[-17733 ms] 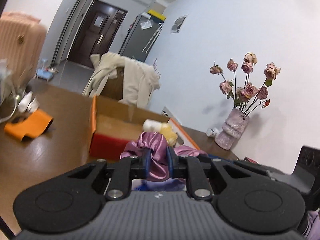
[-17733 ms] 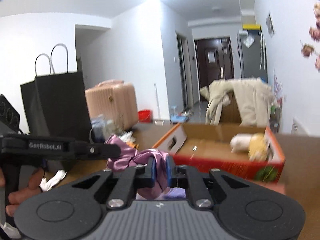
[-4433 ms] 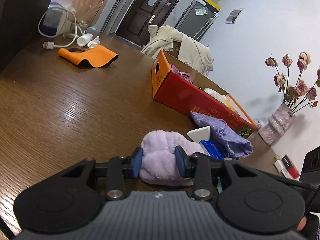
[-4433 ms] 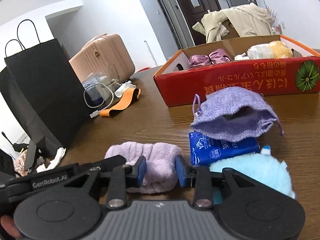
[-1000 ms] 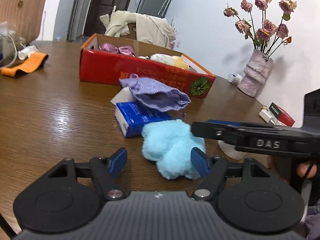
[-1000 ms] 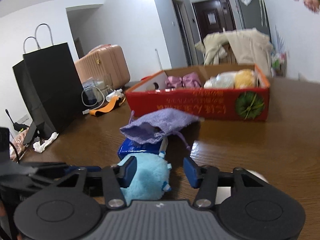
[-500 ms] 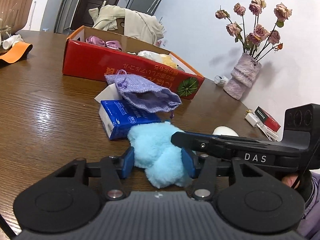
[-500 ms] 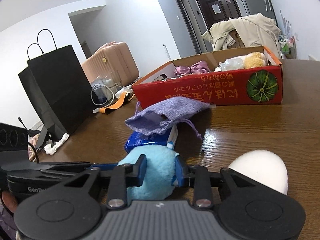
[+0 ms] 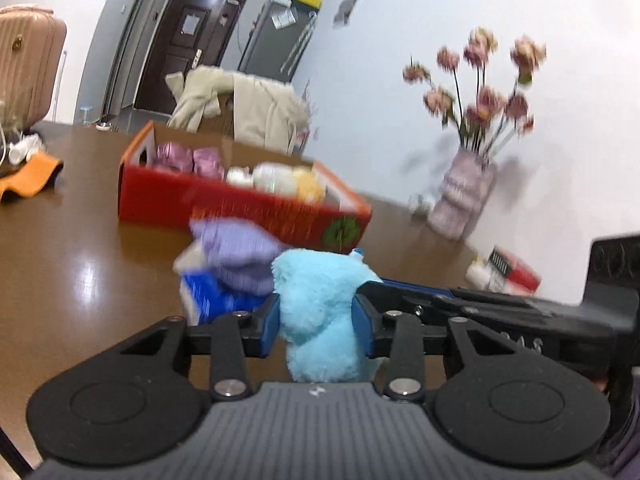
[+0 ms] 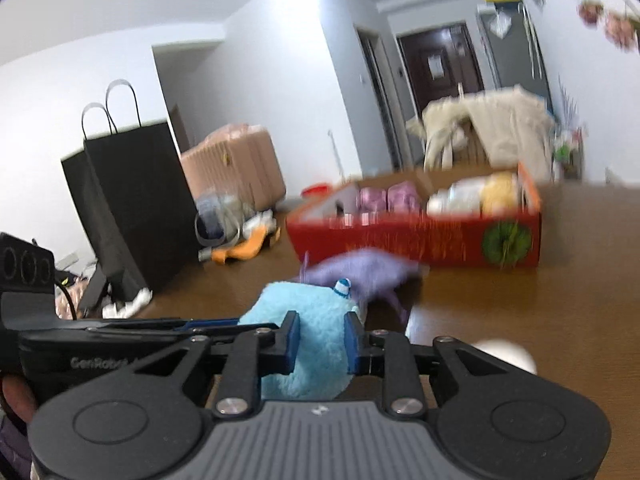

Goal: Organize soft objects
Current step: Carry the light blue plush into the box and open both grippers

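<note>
You have the red cardboard box point(image 9: 240, 210) on the brown wooden table point(image 9: 72, 264). Before the box lies the purple knitted drawstring pouch point(image 9: 236, 256), resting on the blue tissue packet point(image 9: 212, 300). The fluffy light-blue plush toy point(image 9: 320, 312) sits nearer you than the pouch. Right of the box stands the ribbed pale-pink vase of dried roses point(image 9: 460, 196); left of it, the folded orange cloth point(image 9: 28, 176). In the box lie the pink satin scrunchies point(image 10: 384, 196).
</note>
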{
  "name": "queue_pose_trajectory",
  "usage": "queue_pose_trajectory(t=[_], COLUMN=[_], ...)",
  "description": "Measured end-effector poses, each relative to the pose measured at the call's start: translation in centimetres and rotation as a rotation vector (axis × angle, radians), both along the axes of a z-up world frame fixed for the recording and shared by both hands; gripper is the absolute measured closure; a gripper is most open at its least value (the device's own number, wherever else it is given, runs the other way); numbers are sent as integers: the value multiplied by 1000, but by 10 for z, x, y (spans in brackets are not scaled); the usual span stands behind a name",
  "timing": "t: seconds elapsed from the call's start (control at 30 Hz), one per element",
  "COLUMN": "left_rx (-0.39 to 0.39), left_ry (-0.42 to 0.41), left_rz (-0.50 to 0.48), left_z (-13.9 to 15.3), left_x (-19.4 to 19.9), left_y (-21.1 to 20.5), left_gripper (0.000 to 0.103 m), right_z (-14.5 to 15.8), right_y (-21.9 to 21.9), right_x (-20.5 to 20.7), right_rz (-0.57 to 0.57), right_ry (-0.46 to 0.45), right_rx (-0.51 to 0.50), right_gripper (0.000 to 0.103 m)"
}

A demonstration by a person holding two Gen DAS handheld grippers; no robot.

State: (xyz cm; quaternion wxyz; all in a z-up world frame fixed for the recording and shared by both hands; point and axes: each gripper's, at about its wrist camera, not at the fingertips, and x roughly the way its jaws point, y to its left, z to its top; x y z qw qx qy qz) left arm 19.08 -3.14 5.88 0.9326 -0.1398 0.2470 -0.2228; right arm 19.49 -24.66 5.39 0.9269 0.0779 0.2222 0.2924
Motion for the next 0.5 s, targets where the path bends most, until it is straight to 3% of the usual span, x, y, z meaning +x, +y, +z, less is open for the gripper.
queue_pose_trajectory(t=[0.2, 0.27, 0.37, 0.5], left_rx=[-19, -22, -46, -33], left_ry=[-114, -97, -17, 108], left_rz=[-8, -15, -13, -1], left_z=[57, 70, 74, 45], left_x=[76, 116, 186, 252], left_y=[7, 9, 11, 6], left_gripper=[65, 65, 65, 67], right_z=[60, 76, 88, 72], right_y=[12, 16, 17, 15], right_x=[53, 90, 158, 234], right_rz=[-34, -37, -47, -86], right_ry=[-186, -211, -136, 25], right_rx=[-67, -87, -83, -54], right_gripper=[80, 80, 80, 81])
